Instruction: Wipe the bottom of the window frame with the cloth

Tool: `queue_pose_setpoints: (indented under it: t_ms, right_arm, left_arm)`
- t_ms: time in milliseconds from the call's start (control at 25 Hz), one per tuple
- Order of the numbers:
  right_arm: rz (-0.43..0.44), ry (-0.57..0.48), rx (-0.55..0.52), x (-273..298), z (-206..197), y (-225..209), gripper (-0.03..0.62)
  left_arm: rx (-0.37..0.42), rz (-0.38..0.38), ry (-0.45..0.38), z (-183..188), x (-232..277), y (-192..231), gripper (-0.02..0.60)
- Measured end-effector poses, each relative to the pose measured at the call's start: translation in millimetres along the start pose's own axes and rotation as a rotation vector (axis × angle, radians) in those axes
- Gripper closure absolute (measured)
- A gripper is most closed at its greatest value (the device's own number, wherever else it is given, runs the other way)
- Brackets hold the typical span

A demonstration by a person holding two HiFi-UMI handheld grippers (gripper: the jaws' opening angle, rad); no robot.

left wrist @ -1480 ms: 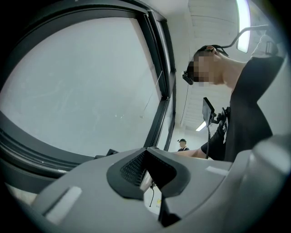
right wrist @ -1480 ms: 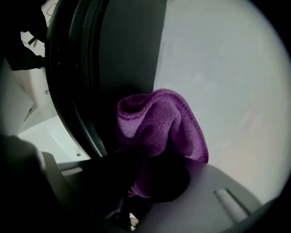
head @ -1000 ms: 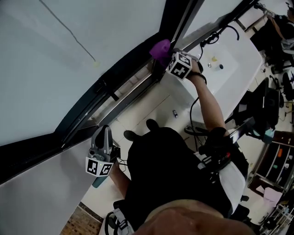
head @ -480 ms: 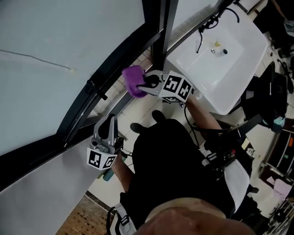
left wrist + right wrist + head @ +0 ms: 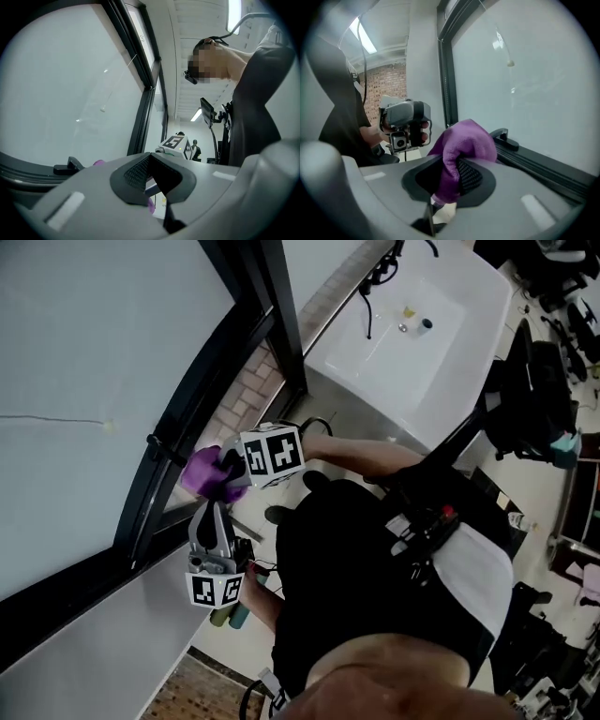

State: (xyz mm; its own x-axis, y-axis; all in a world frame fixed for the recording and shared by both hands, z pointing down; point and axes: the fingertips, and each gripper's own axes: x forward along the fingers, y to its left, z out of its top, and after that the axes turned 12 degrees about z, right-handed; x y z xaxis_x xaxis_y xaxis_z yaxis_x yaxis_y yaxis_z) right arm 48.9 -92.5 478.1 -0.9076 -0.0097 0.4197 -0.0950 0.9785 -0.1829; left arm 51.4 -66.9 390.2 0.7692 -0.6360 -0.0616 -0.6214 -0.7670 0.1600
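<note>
Now | right gripper (image 5: 449, 176) jaws clamped on cloth (image 5: 466, 138), bunched between them | left gripper (image 5: 150, 174) jaws together, empty

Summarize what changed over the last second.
The right tool, still shut on the purple fleece cloth, slid along the bottom of the black window frame, away from the white sink and toward the left tool. The left tool stayed shut and empty beside the frame.

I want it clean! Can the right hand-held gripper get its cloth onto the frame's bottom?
Probably yes: the right hand-held gripper holds the purple cloth close beside the bottom rail, nothing visibly between them.
</note>
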Motion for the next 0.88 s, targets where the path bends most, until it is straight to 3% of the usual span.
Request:
queue_pose_setpoints:
  t_ms: [400,640,880]
  right_arm:
    - [0.052,-0.011,0.004,26.1,0.7,33.1,0.529]
    - [0.006,-0.075,0.031,32.4,14.9,46.4,0.530]
    - [0.014,-0.083,0.031,102.1,36.2,92.4,0.530]
  left_arm:
    - [-0.020,0.063,-0.013,-4.5,-38.5,-0.8,0.581]
    - [-0.042,0.051,-0.006,-1.7,-60.2,4.3,0.581]
    - [-0.075,0.086,-0.023,-3.2,-144.3,28.1,0.581]
